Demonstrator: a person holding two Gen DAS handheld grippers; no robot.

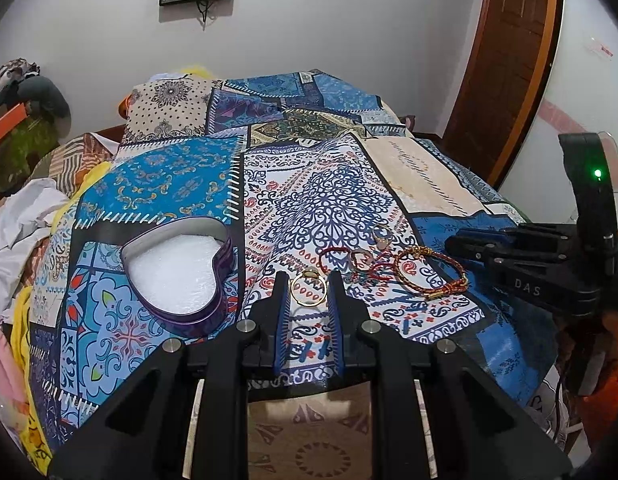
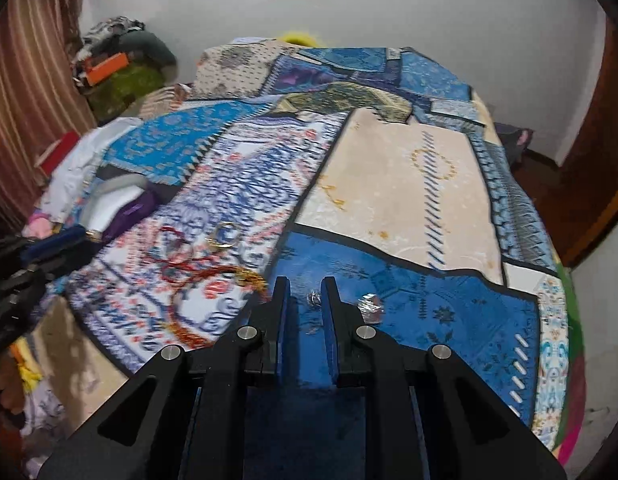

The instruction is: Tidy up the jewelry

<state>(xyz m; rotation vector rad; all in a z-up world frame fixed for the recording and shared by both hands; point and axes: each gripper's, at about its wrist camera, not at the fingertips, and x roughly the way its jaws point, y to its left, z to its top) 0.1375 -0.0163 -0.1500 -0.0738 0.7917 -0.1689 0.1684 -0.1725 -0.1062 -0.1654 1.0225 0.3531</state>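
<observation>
a: any writing to read?

b: only "das", in pale letters on the black body of the right gripper [image 1: 459, 246], seen from the left wrist camera.

a: nearest the lens?

b: the left gripper [image 1: 307, 280], jaws parted, blue pads either side of a thin gold ring [image 1: 308, 290] that lies on the patchwork bedspread [image 1: 169, 176]. whether the pads touch it cannot be told.

a: and beyond it?

b: just right of the ring, a tangle of red cord bracelets [image 1: 349, 266], a braided red-and-gold bracelet [image 1: 429, 276] with a gold clasp, then a ring with a pale stone [image 1: 379, 236]. to the left, a purple heart-shaped tin [image 1: 181, 276] stands open, lined with white foam.

a: the right wrist view?

b: blurred. the right gripper [image 2: 305, 284] has its jaws apart over a blue patch, a small silvery piece [image 2: 314, 297] lying between the tips, a second shiny piece [image 2: 371, 304] just outside them. the bracelets lie to the left.
</observation>
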